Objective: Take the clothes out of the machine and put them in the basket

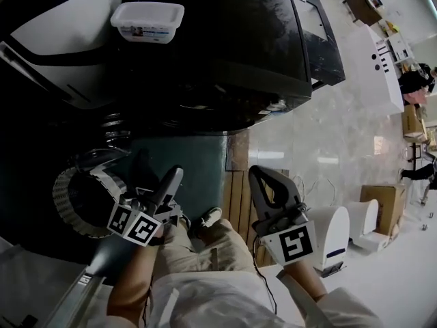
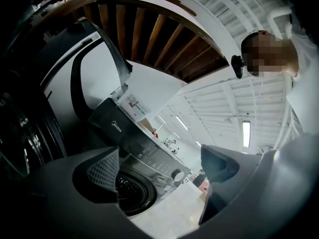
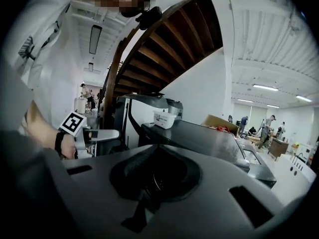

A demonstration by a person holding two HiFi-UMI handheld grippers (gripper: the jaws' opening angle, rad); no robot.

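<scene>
The black washing machine (image 1: 225,39) fills the top of the head view. In the left gripper view its control panel (image 2: 134,143) and round drum opening (image 2: 130,195) show, dark inside; I see no clothes. A round slotted basket (image 1: 68,197) stands at the lower left, its inside too dark to read. My left gripper (image 1: 167,183) is held beside the basket, open and empty (image 2: 159,173). My right gripper (image 1: 263,176) is raised to the right over the floor, jaws shut together on nothing (image 3: 154,176). The machine (image 3: 199,138) lies ahead of it.
A white plastic box (image 1: 147,20) sits on the machine's top. A wooden staircase (image 2: 149,29) rises overhead. To the right are a white unit (image 1: 334,234), a cardboard box (image 1: 386,203) and a white counter (image 1: 379,60). People stand far off at the right.
</scene>
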